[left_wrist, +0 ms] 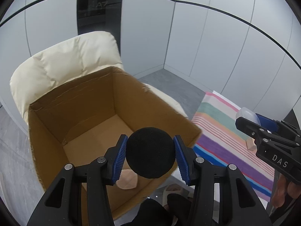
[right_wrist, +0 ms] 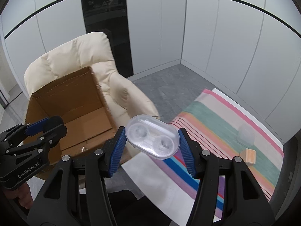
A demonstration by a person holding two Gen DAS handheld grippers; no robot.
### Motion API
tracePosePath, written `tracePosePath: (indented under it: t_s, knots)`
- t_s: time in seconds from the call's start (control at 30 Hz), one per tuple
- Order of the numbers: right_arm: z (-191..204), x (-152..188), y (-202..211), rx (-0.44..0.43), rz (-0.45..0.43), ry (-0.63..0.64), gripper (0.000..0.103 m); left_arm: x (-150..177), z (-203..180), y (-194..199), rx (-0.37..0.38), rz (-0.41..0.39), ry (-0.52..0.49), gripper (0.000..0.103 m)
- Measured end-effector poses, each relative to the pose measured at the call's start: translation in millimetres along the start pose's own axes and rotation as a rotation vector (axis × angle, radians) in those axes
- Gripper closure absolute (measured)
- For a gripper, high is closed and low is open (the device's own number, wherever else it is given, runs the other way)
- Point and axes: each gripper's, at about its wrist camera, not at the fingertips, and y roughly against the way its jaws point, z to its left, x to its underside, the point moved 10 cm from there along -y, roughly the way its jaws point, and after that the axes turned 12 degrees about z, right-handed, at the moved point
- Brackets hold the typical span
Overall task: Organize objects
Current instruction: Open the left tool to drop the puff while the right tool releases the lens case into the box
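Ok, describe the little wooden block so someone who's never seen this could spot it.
Find the striped cloth on the table right of the cream chair. Near its right edge sits the wooden block, opaque tan, just in front of a clear plastic container.

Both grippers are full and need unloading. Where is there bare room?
The cardboard box floor is mostly bare beyond a pale pouch at its near wall. The striped cloth is free left of the wooden block and clear container.
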Motion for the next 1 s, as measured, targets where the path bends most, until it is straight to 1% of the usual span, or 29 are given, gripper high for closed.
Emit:
tracePosePath:
  t_s: [0.27,0.47,0.57,0.63,0.67,0.73,0.8,0.83,1.0]
  knots:
    - [40,-7,-7,-0.024,0.002,0.065,0.044,6,32,3,-0.03,-0.001,0.037,0.052]
    - [71,-11,-13,-0.054,0.007,0.11,0.044,13,54,7,-0.061,-0.003,0.06,0.049]
    - [86,-13,-17,-0.067,0.011,0.134,0.044,17,65,9,-0.087,-0.003,0.067,0.041]
    - [96,-15,-19,-0.075,0.013,0.147,0.044,19,75,11,-0.112,-0.005,0.07,0.025]
    - [102,-16,-20,-0.08,0.013,0.153,0.044,18,79,12,-0.122,-0.011,0.073,0.022]
    - [111,-18,-21,-0.087,0.012,0.164,0.044,18,90,16,-0.147,-0.03,0.078,0.009]
    - [120,-20,-25,-0.093,0.014,0.175,0.044,18,97,21,-0.17,-0.047,0.088,0.002]
    - [125,-20,-26,-0.097,0.016,0.18,0.044,18,104,25,-0.183,-0.059,0.098,0.0]
    - [146,-22,-32,-0.107,0.027,0.206,0.044,18,123,35,-0.204,-0.086,0.13,0.0]
